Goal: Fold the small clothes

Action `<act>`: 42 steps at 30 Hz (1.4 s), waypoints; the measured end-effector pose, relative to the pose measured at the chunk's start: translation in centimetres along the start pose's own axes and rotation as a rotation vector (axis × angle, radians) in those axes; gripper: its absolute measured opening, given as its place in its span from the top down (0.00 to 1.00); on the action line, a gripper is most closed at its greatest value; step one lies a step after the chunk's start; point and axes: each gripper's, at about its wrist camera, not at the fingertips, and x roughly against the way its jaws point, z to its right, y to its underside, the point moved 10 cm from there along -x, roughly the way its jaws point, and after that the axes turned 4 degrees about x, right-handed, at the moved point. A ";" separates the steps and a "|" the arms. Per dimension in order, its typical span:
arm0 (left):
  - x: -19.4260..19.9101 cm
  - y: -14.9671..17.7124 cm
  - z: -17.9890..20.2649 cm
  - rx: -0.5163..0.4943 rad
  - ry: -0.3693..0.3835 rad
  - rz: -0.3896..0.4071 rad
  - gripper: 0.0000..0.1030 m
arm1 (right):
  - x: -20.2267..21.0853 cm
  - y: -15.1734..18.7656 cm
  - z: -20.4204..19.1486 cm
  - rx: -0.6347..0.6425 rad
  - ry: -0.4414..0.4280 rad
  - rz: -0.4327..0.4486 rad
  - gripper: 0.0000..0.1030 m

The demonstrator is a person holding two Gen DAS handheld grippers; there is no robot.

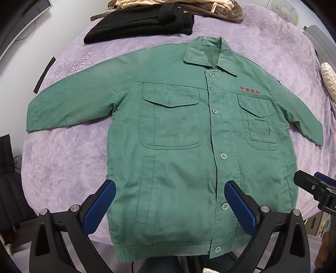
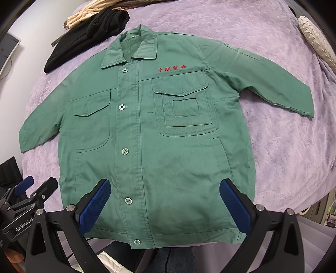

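Note:
A small green button-up jacket (image 1: 178, 134) (image 2: 151, 134) lies flat and face up on a purple blanket (image 1: 63, 163) (image 2: 283, 147), collar at the far side, both sleeves spread out. It has chest pockets and red embroidered characters. My left gripper (image 1: 170, 189) hovers open above the jacket's lower left half, blue pads wide apart, nothing between them. My right gripper (image 2: 164, 188) hovers open above the lower right half, also holding nothing. Each gripper shows at the edge of the other's view: the right gripper (image 1: 315, 184) and the left gripper (image 2: 31, 189).
A folded black garment (image 1: 138, 23) (image 2: 84, 35) and beige and brown clothes (image 1: 189, 6) lie at the blanket's far edge. A cream knitted item (image 1: 328, 79) (image 2: 315, 42) rests at the right. The blanket's near edge runs just under the jacket's hem.

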 end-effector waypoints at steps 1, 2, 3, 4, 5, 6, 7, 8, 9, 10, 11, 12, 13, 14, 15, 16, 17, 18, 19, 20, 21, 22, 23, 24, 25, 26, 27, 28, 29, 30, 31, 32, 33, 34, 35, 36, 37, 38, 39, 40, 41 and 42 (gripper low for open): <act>0.0 0.0 0.0 0.000 0.000 0.000 0.00 | 0.0 0.0 0.0 0.000 0.000 -0.001 0.00; 0.0 0.0 0.0 0.000 0.000 -0.001 0.00 | 0.0 0.0 0.0 0.000 -0.001 -0.004 0.00; 0.0 0.0 0.0 0.000 0.000 -0.002 0.00 | 0.0 0.1 -0.1 -0.001 -0.005 -0.007 0.00; -0.1 0.0 0.0 0.000 -0.001 -0.004 0.00 | 0.0 0.1 -0.1 0.000 -0.004 -0.003 0.00; -0.1 0.0 0.0 0.001 -0.002 -0.005 0.00 | 0.0 0.0 0.0 0.000 -0.004 0.001 0.00; -0.1 0.0 -0.1 0.002 -0.002 -0.005 0.00 | 0.0 0.0 -0.1 0.000 -0.004 0.003 0.00; -0.1 0.0 0.0 0.003 -0.003 -0.006 0.00 | -0.1 0.0 -0.1 0.000 -0.007 0.002 0.00; -0.1 0.0 0.0 0.003 -0.003 -0.006 0.00 | -0.2 0.1 -0.1 0.000 -0.011 0.001 0.00; -0.1 0.0 0.0 0.003 -0.003 -0.007 0.00 | -0.3 0.1 -0.4 -0.003 -0.035 -0.004 0.00; -0.1 -0.1 0.0 0.002 -0.003 -0.007 0.00 | -0.3 0.2 -0.4 -0.004 -0.036 -0.005 0.00; -0.1 0.0 -0.1 0.002 -0.002 -0.007 0.00 | -0.3 0.2 -0.4 -0.003 -0.036 -0.006 0.00; -0.1 0.0 -0.1 0.002 -0.002 -0.007 0.00 | -0.3 0.2 -0.4 -0.004 -0.042 -0.010 0.00; -0.1 0.0 0.0 0.002 -0.002 -0.006 0.00 | -0.3 0.2 -0.5 -0.006 -0.047 -0.011 0.00; -0.1 0.0 0.0 0.002 -0.002 -0.006 0.00 | -0.2 0.1 -0.4 -0.005 -0.041 -0.010 0.00; -0.1 0.0 0.0 0.002 -0.003 -0.006 0.00 | -0.2 0.1 -0.5 -0.007 -0.054 -0.013 0.00; -0.1 0.0 0.0 0.003 -0.002 -0.006 0.00 | -0.2 0.2 -0.5 -0.008 -0.058 -0.014 0.00; -0.1 0.0 0.0 0.003 -0.003 -0.007 0.00 | -0.2 0.2 -0.6 -0.009 -0.063 -0.016 0.00; -0.1 0.0 0.0 0.003 -0.003 -0.007 0.00 | -0.2 0.1 -0.7 -0.011 -0.077 -0.020 0.00; -0.1 0.0 0.0 0.004 -0.003 -0.007 0.00 | -0.2 0.2 -0.8 -0.011 -0.078 -0.020 0.00; -0.1 0.0 0.0 0.004 -0.003 -0.007 0.00 | -0.2 0.2 -0.8 -0.012 -0.085 -0.023 0.00; -0.2 0.0 0.0 0.004 -0.003 -0.008 0.00 | -0.2 0.1 -0.7 -0.011 -0.081 -0.021 0.00; -0.2 0.0 -0.1 0.004 -0.003 -0.008 0.00 | -0.3 0.2 -0.8 -0.011 -0.081 -0.022 0.00; -0.2 0.0 -0.1 0.005 -0.003 -0.009 0.00 | -0.3 0.1 -0.8 -0.011 -0.079 -0.020 0.00; -0.3 0.1 -0.1 0.004 -0.003 -0.009 0.00 | -0.3 0.1 -0.7 -0.009 -0.068 -0.017 0.00; -0.3 0.1 -0.1 0.004 -0.003 -0.009 0.00 | -0.3 0.1 -0.7 -0.009 -0.070 -0.018 0.00; -0.3 0.1 -0.1 0.004 -0.003 -0.009 0.00 | -0.3 0.1 -0.7 -0.009 -0.071 -0.018 0.00; -0.3 0.1 -0.1 0.004 -0.003 -0.009 0.00 | -0.3 0.1 -0.7 -0.009 -0.069 -0.017 0.00; -0.3 0.1 -0.1 0.004 -0.003 -0.009 0.00 | -0.3 0.1 -0.7 -0.009 -0.069 -0.017 0.00; -0.3 0.1 -0.1 0.004 -0.003 -0.009 0.00 | -0.3 0.1 -0.8 -0.009 -0.072 -0.017 0.00; -0.3 0.1 -0.1 0.004 -0.003 -0.009 0.00 | -0.4 0.1 -0.8 -0.009 -0.071 -0.018 0.00; -0.3 0.1 -0.1 0.004 -0.003 -0.009 0.00 | -0.4 0.1 -0.8 -0.009 -0.073 -0.018 0.00; -0.3 0.1 -0.1 0.004 -0.003 -0.009 0.00 | -0.4 0.1 -0.9 -0.009 -0.073 -0.018 0.00; -0.3 0.1 -0.1 0.004 -0.003 -0.009 0.00 | -0.3 0.1 -0.8 -0.009 -0.074 -0.019 0.00; -0.3 0.1 -0.1 0.005 -0.003 -0.009 0.00 | -0.3 0.1 -0.8 -0.010 -0.075 -0.019 0.00; -0.3 0.1 -0.1 0.004 -0.003 -0.009 0.00 | -0.3 0.1 -0.8 -0.011 -0.074 -0.018 0.00; -0.3 0.1 -0.1 0.004 -0.003 -0.008 0.00 | -0.3 0.1 -0.8 -0.010 -0.073 -0.018 0.00; -0.3 0.1 -0.1 0.004 -0.003 -0.009 0.00 | -0.4 0.1 -0.8 -0.010 -0.073 -0.019 0.00; -0.3 0.1 -0.1 0.004 -0.003 -0.009 0.00 | -0.3 0.1 -0.8 -0.010 -0.074 -0.019 0.00; -0.3 0.1 -0.1 0.004 -0.003 -0.010 0.00 | -0.4 0.1 -0.9 -0.009 -0.074 -0.019 0.00; -0.3 0.1 -0.1 0.004 -0.003 -0.011 0.00 | -0.4 0.1 -0.9 -0.009 -0.073 -0.018 0.00; -0.3 0.1 -0.1 0.004 -0.003 -0.011 0.00 | -0.4 0.1 -0.8 -0.009 -0.070 -0.018 0.00; -0.4 0.1 -0.2 0.005 -0.003 -0.011 0.00 | -0.4 0.1 -0.8 -0.010 -0.071 -0.017 0.00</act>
